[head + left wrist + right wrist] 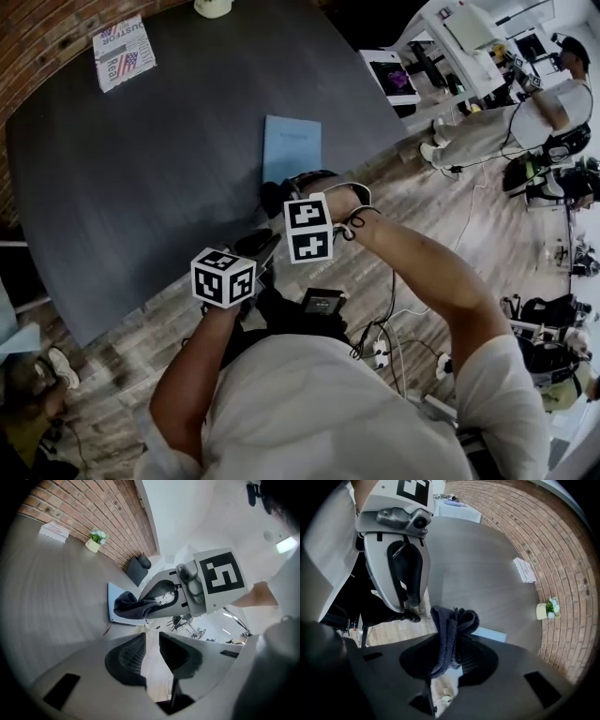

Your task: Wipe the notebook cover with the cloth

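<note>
A light blue notebook [292,148] lies flat on the dark grey table [141,187], near its front right edge. My right gripper [277,197] is shut on a dark cloth [272,194], held just in front of the notebook's near end. In the right gripper view the cloth [452,625] bunches up out of the jaws of the right gripper [450,656]. My left gripper [261,248] hangs over the table's edge, below the right one. In its own view the left gripper [152,656] has its jaws a narrow gap apart with nothing between them, and the cloth [126,604] shows above the notebook [112,613].
A printed packet [124,52] lies at the table's far left, and a small potted plant [213,7] stands at the back by the brick wall. A white desk [469,37] and a seated person [553,103] are at the right. Cables [384,347] lie on the wooden floor.
</note>
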Demonstrator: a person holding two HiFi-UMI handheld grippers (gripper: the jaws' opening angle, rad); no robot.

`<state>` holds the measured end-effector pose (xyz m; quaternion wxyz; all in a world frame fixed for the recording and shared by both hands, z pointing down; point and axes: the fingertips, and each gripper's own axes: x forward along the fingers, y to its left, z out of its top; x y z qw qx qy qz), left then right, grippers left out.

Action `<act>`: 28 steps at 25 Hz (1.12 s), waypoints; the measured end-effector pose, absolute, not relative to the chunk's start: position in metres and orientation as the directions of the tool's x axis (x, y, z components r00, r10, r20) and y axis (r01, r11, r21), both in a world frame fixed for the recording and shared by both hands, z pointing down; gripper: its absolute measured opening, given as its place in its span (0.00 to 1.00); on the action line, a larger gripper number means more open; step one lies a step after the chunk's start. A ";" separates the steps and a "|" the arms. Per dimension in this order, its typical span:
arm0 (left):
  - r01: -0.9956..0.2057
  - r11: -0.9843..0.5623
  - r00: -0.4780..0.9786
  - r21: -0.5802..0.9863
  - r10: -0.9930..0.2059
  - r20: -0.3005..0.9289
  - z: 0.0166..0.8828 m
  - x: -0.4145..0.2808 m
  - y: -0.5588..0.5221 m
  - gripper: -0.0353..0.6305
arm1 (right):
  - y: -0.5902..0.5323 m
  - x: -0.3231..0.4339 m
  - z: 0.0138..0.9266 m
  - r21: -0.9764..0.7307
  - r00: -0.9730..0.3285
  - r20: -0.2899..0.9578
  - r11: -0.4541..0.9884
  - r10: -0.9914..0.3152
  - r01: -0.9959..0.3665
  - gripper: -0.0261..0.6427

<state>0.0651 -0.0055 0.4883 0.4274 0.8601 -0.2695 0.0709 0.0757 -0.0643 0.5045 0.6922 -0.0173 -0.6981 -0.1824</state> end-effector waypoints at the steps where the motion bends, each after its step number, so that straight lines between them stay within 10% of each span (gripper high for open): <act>1: -0.525 -0.492 0.844 0.695 -0.403 0.353 0.487 0.067 -0.009 0.19 | -0.073 0.081 0.503 0.250 -0.040 0.968 0.930 -0.248 0.269 0.19; 28: -0.562 -0.445 0.817 0.697 -0.431 0.383 0.493 0.092 -0.070 0.19 | -0.269 0.160 0.525 0.473 0.057 0.873 0.870 -0.484 0.139 0.19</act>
